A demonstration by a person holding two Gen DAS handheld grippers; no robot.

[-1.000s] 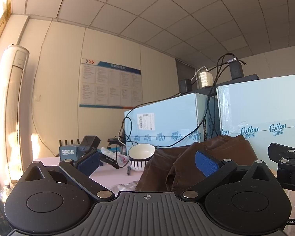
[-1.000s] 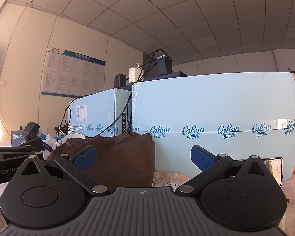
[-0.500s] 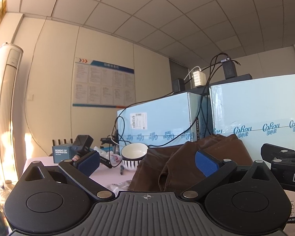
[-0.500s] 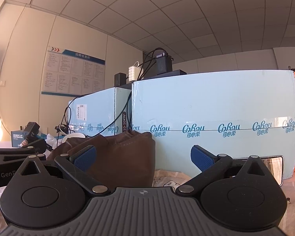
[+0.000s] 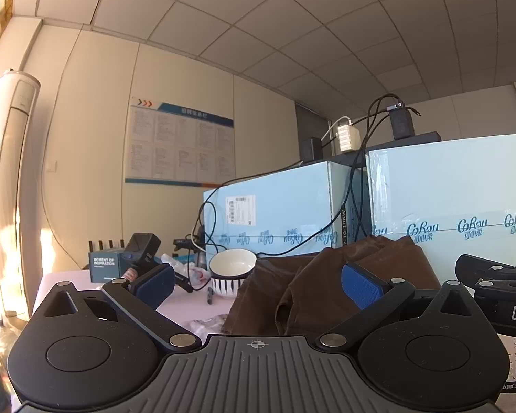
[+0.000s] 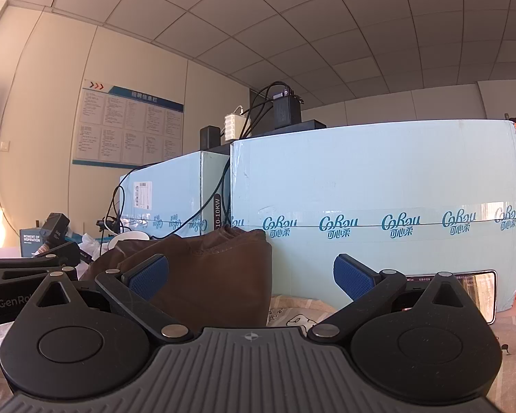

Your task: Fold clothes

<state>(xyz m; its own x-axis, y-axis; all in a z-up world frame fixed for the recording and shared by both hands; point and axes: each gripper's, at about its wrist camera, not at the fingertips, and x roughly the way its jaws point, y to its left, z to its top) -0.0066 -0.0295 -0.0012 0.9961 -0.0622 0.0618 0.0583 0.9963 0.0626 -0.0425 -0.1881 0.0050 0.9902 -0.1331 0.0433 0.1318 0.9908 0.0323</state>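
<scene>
I had swung my left gripper [image 5: 258,284] slightly, both jaws spread empty, brown garment [image 5: 326,282] at twelve o'clock, ungrasped.

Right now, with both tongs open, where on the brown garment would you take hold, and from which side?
Grip the raised fold edge of the brown garment, nearest the left tongs, coming straight in from the front. It lies heaped and crumpled, so that fold stands up as a pinchable ridge. The right tongs could likely take the near right corner, which drops as a free edge.
</scene>
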